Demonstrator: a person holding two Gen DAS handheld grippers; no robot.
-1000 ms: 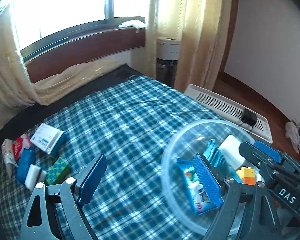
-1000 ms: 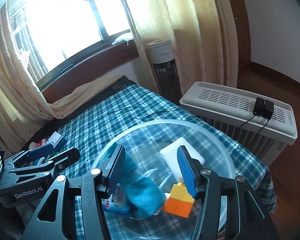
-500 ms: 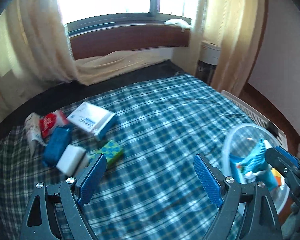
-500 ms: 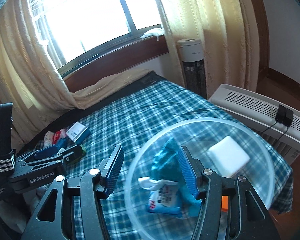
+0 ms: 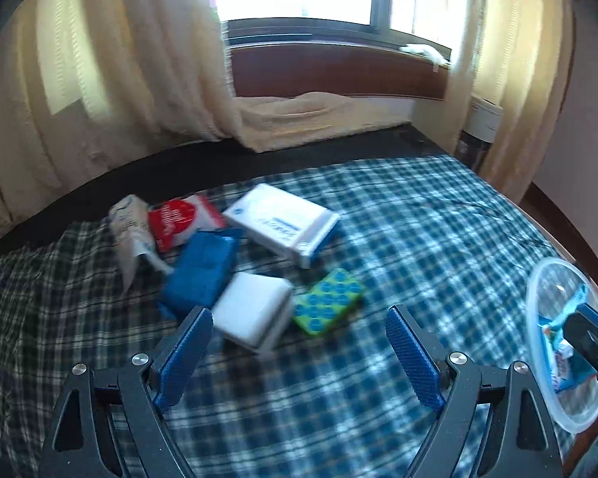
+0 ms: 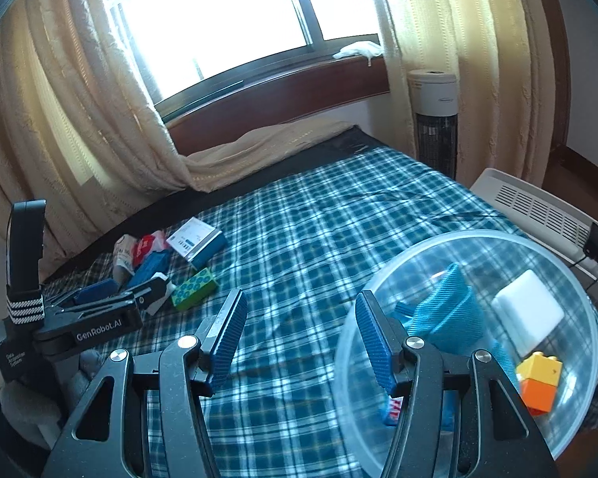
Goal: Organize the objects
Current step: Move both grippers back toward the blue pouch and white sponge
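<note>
On the checked bed cover (image 5: 418, 247), your left gripper (image 5: 299, 352) hangs wide open with nothing in it, just above the white block (image 5: 253, 312) and green sponge (image 5: 327, 302). Your right gripper (image 6: 301, 342) is half open and empty, beside the clear bowl (image 6: 570, 263).

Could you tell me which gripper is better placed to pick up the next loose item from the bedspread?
Left. The left gripper is open and aimed at the white block just ahead of its fingers. The right gripper is empty beside the clear bowl, farther from the pile.
</note>
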